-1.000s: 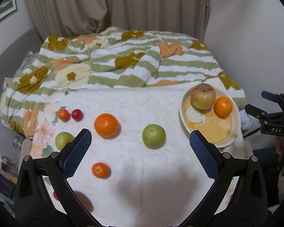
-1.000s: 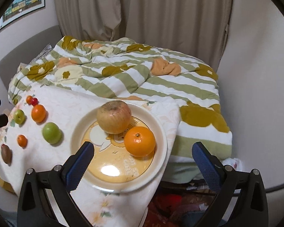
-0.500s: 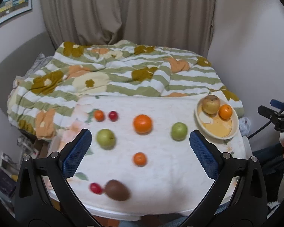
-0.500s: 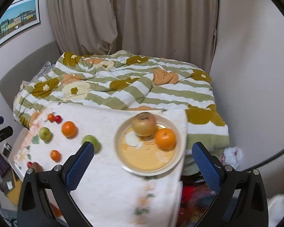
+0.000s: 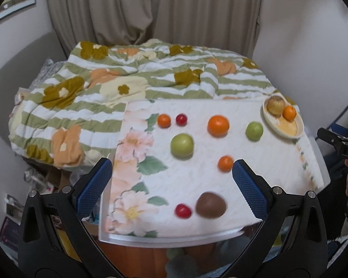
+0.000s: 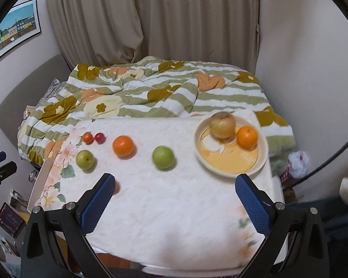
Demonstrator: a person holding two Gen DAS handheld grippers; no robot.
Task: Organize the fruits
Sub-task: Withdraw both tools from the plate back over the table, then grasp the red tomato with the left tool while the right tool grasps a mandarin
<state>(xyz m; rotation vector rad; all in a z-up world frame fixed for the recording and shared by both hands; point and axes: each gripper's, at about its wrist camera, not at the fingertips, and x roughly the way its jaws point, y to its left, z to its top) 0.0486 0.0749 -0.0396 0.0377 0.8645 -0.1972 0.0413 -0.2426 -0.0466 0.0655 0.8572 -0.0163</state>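
A cream plate at the table's far right holds a yellowish apple and an orange; it also shows in the left wrist view. Loose on the white cloth lie a big orange, two green apples, small oranges, red fruits and a brown fruit. My left gripper is open and empty above the table's near left. My right gripper is open and empty above the near edge.
The small table has a white flowered cloth. A bed with a striped floral duvet lies behind it, curtains beyond. Clutter sits on the floor at left. The right gripper shows at the left view's right edge.
Both grippers have pulled back and up from the table, so more of it shows. The left view has swung left. No fruit has moved.
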